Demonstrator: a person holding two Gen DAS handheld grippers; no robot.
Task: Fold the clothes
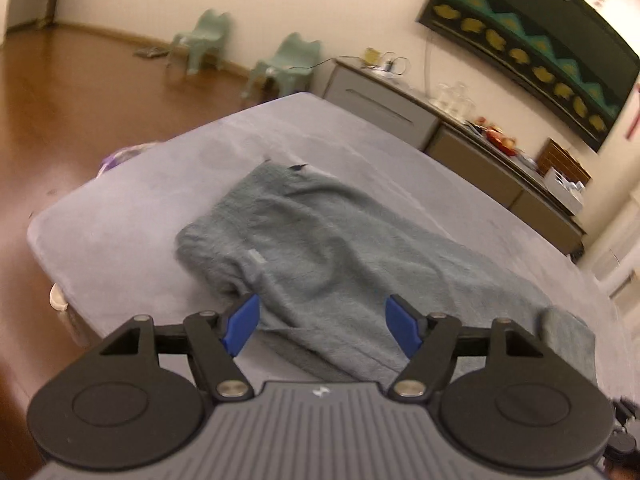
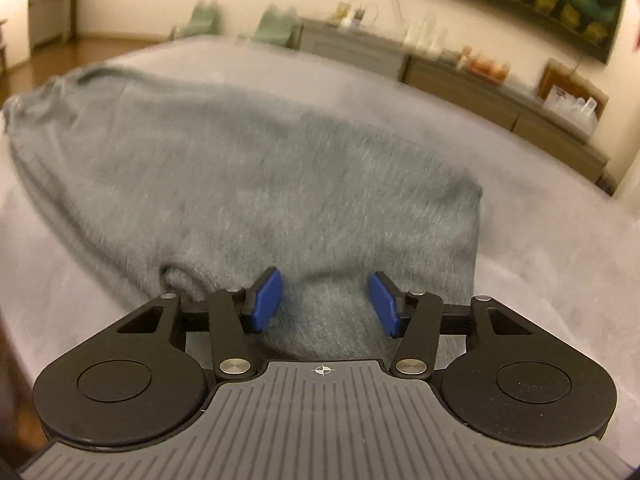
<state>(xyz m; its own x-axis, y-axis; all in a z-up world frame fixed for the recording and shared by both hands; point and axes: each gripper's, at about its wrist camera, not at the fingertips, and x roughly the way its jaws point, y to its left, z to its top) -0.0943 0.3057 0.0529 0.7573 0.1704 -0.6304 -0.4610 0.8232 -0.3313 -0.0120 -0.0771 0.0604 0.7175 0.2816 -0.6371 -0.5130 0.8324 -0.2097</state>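
Note:
A grey-green fuzzy garment (image 1: pixel 320 256) lies spread on the grey padded table (image 1: pixel 120 216), folded lengthwise, with its waistband end at the far side. My left gripper (image 1: pixel 322 322) is open and empty, with its blue pads above the garment's near edge. In the right wrist view the same garment (image 2: pixel 248 168) fills the middle of the table (image 2: pixel 540 232). My right gripper (image 2: pixel 325 302) is open and empty, with its pads just above the garment's near end. This view is blurred by motion.
Two pale green chairs (image 1: pixel 288 64) stand on the wooden floor (image 1: pixel 60 92) beyond the table. A long low cabinet (image 1: pixel 460 144) with jars and boxes runs along the wall at the right. A dark framed picture (image 1: pixel 532 44) hangs above it.

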